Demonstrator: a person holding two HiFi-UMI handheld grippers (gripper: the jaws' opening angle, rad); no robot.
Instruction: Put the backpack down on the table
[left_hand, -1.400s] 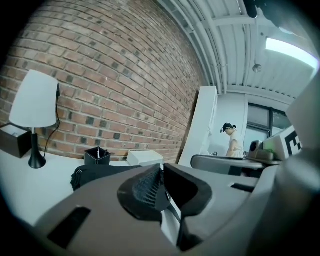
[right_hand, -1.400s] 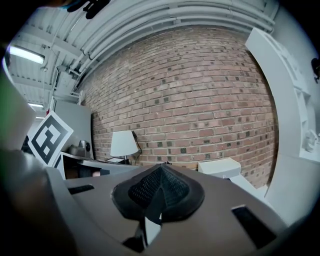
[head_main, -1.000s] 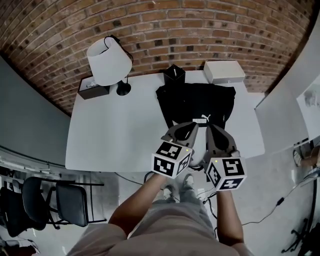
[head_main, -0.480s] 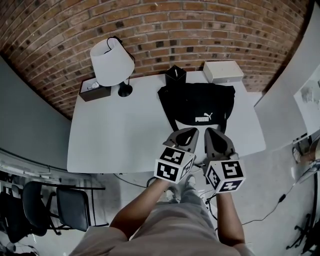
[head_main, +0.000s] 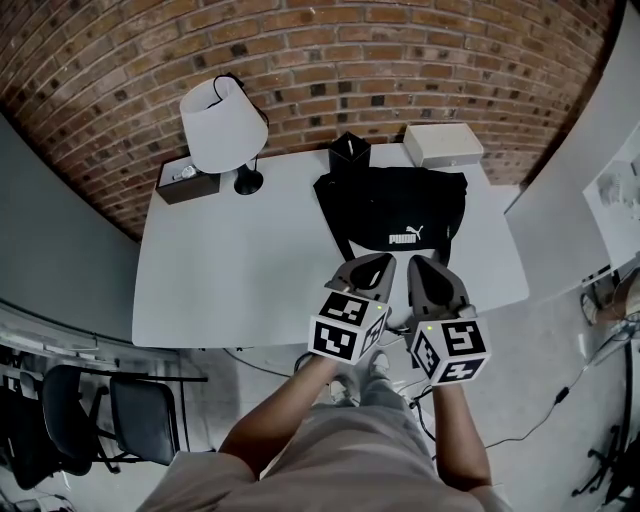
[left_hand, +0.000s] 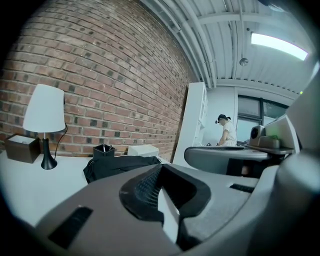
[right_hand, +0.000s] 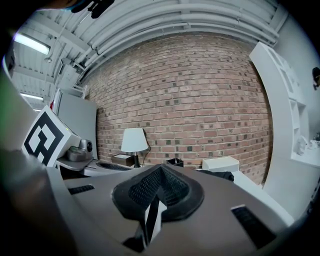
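The black backpack (head_main: 392, 205) lies flat on the table (head_main: 230, 270), looking soft, floppy and light, best pinched at a strap or fold, while the left gripper (head_main: 372, 268) and right gripper (head_main: 425, 268) hover closed and empty.

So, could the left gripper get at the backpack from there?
Probably yes: the backpack lies on the table just ahead of the left gripper, nothing between, though its jaws are shut.
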